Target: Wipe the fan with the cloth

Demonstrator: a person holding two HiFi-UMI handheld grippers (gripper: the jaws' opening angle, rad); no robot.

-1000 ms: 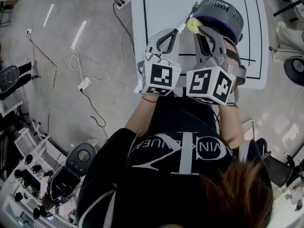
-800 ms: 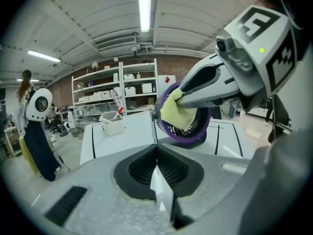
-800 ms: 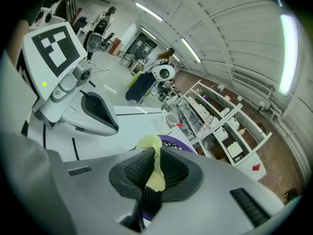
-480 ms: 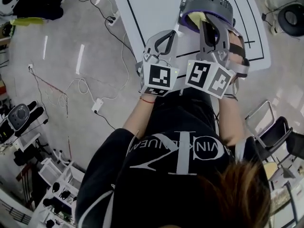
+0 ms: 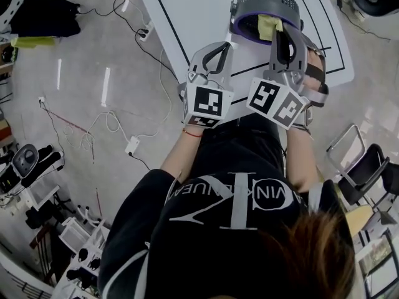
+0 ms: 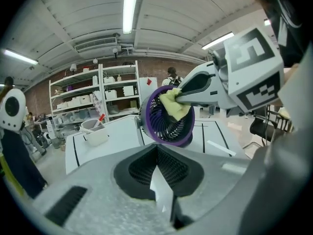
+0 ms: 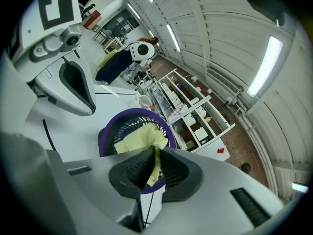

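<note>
Head view: the fan point(image 5: 265, 5) stands on the tabletop point(image 5: 187, 17), straight ahead of our nearer right gripper point(image 5: 278, 35). Left gripper view: our left gripper point(image 6: 157, 148) has its fingers closed, empty. Right gripper view: our fingers pinch the cloth point(image 7: 139, 138) against the fan's face.

My left forearm point(image 5: 179, 149) and right forearm point(image 5: 303, 162) stretch away from the body, side by side. The left gripper point(image 5: 228, 43) points far and slightly down, its jaws pressed fully together with nothing between them. The right gripper point(image 5: 278, 35) sits just beside it on the right and reaches a little farther, its jaws clamped on the yellow cloth point(image 7: 139, 137).
</note>
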